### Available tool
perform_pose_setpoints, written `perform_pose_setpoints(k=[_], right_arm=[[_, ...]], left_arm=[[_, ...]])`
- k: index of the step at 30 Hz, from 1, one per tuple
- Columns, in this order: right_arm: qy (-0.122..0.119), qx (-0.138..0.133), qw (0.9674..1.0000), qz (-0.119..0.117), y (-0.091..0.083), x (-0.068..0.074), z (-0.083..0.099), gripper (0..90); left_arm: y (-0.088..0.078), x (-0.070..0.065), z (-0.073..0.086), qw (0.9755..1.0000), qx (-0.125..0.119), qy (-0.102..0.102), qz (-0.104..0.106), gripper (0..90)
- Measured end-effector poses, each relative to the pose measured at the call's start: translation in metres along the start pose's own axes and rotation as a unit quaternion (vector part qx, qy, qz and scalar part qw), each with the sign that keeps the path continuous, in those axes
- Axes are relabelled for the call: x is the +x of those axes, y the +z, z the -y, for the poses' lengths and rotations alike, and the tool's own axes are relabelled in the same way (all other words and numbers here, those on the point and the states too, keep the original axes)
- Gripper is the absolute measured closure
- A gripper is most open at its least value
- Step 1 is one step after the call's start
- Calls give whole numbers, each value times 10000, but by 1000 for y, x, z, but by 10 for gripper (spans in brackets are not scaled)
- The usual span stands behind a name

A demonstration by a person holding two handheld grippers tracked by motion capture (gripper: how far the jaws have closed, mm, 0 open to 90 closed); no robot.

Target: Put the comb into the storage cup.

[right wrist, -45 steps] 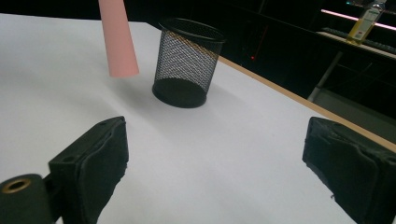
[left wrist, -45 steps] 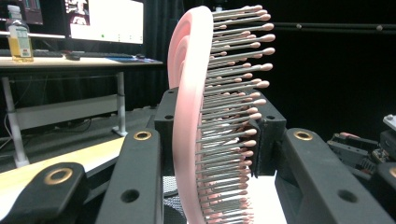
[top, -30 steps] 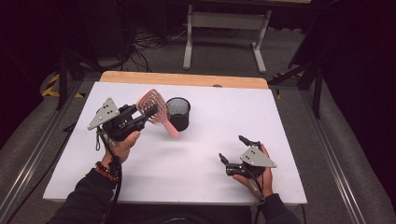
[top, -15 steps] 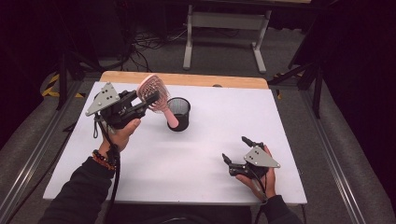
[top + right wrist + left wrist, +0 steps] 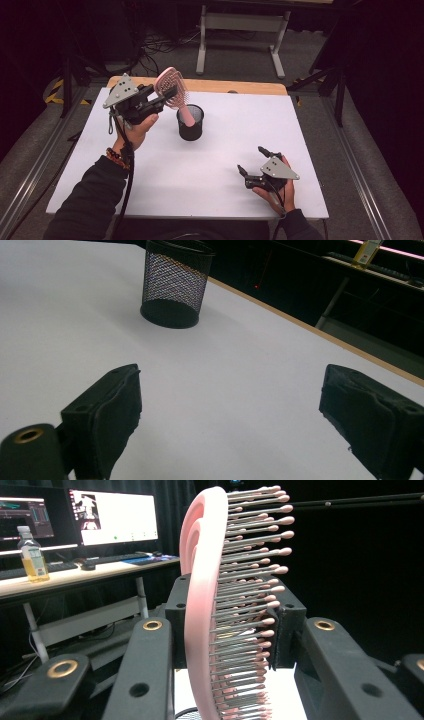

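- Left claw [image 5: 167, 94] clamped on a pink hairbrush [image 5: 172, 90], held above the black mesh cup [image 5: 190, 122] at the back of the white worktop [image 5: 210, 170].
- Brush handle tip seems to sit inside the cup's rim; hard to tell from the high view.
- Left gripper view: bristles [image 5: 245, 605] face right, pads pressing both sides.
- Right claw [image 5: 252, 162] spread apart, holding nothing, low over the near worktop.
- Right gripper view: cup [image 5: 175, 285] well ahead, standing upright.

The hairbrush [image 5: 172, 90] handle's lower end is hidden inside the mesh cup [image 5: 190, 125]. In the right gripper view the cup's rim is cut off by the top edge.
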State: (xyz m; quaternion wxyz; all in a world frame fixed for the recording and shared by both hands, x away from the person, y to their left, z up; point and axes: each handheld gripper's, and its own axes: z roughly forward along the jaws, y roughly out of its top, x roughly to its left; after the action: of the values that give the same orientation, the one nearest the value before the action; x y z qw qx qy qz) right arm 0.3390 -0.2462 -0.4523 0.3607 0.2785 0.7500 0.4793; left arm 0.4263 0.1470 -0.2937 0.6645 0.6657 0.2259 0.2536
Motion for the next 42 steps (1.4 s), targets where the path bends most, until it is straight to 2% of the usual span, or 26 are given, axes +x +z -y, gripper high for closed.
perform_pose_setpoints(k=[6, 9, 13, 22, 25, 31, 36, 42], right_arm=[[20, -32, 10000, -6, 0, 0, 0, 107], [8, -46, 10000, 28, 0, 0, -1, 110], [-7, -54, 10000, 19, 0, 1, -1, 110], [-19, -51, 10000, -29, 1, 2, -1, 109], [-25, -41, 10000, -34, 1, 2, -1, 108], [2, -66, 10000, -36, 1, 2, 0, 111], [4, -32, 10000, -65, 1, 2, 0, 111], [13, -15, 9999, -113, 3, 3, 1, 108]], left_arm=[[11, 6, -2, 10000, 26, -23, -71, 637], [16, 9, -3, 10000, -7, -35, -40, 637], [22, 11, -4, 10000, 46, 48, -54, 637], [32, 16, -5, 9998, 113, 53, -141, 637], [37, 17, -4, 9993, 181, 125, -294, 637], [48, 19, 4, 9990, 309, 87, -323, 637], [59, 19, 11, 9979, 454, 105, -449, 636], [68, 20, 22, 9971, 638, 64, -419, 636]])
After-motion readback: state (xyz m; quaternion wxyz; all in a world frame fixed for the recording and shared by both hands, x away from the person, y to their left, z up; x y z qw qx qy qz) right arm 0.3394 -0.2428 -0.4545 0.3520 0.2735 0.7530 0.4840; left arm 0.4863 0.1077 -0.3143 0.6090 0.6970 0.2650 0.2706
